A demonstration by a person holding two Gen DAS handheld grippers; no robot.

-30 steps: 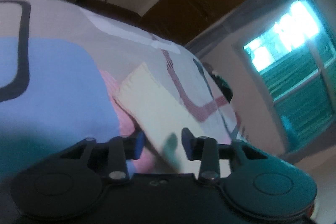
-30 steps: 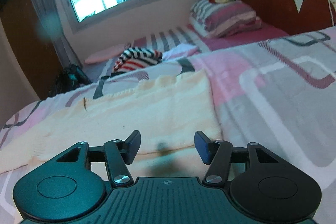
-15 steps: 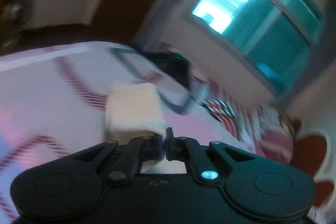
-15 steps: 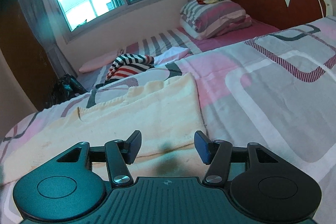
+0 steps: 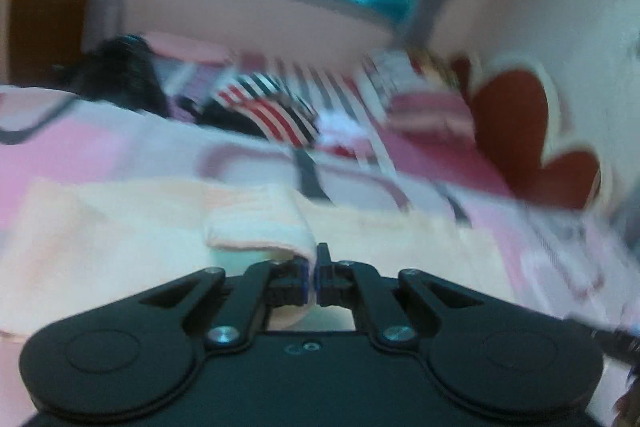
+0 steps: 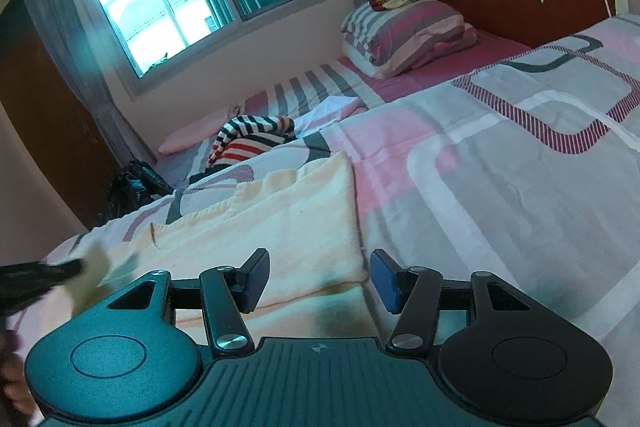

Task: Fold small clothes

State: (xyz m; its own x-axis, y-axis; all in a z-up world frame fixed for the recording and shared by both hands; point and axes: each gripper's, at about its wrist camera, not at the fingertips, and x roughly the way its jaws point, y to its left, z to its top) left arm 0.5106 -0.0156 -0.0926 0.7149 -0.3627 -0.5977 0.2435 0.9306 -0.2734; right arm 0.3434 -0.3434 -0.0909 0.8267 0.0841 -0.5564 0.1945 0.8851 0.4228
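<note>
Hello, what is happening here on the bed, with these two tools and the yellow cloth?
A person is folding a cream knitted garment on the bed. The left gripper is shut on a sleeve end, carrying it over the garment's body. The right gripper hangs open over the garment's near edge, touching nothing.
</note>
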